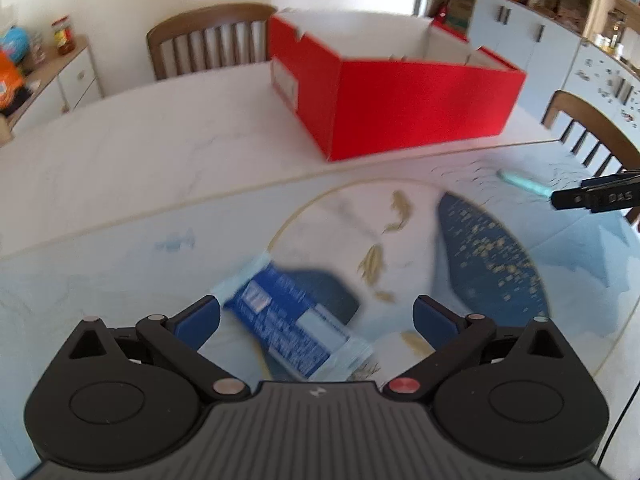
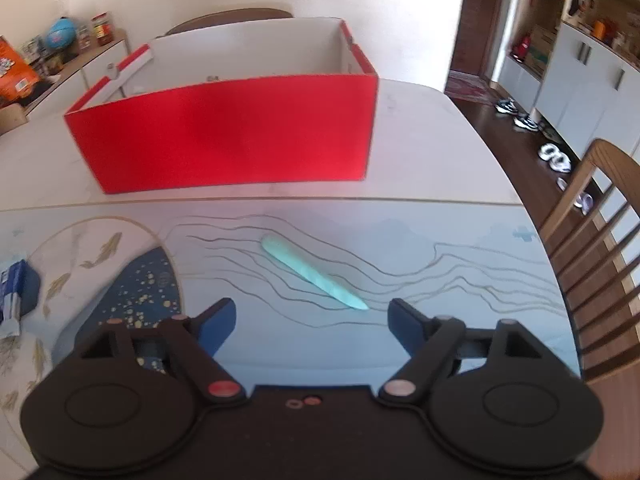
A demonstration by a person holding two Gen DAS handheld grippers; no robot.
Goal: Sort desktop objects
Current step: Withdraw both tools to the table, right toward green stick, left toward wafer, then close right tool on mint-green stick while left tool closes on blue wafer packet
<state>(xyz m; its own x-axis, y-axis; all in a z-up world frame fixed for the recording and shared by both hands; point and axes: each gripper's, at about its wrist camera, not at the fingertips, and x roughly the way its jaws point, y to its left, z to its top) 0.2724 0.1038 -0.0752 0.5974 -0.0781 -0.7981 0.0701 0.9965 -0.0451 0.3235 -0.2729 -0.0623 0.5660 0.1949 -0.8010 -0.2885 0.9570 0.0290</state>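
Note:
A blue snack wrapper (image 1: 292,328) lies on the patterned desk mat (image 1: 120,264), between and just ahead of the open fingers of my left gripper (image 1: 316,320); it also shows at the left edge of the right wrist view (image 2: 14,292). A light teal tapered stick (image 2: 312,274) lies on the mat just ahead of my open, empty right gripper (image 2: 310,324); it also shows in the left wrist view (image 1: 524,184), with the right gripper's tip (image 1: 592,198) beside it. An open red box (image 2: 228,132) with a white inside stands behind the mat (image 1: 404,96).
The white table (image 2: 432,152) carries the mat and box. Wooden chairs stand behind the box (image 1: 208,44) and at the right table edge (image 2: 592,264). A sideboard with jars (image 2: 80,52) is at far left, cupboards and shoes at far right.

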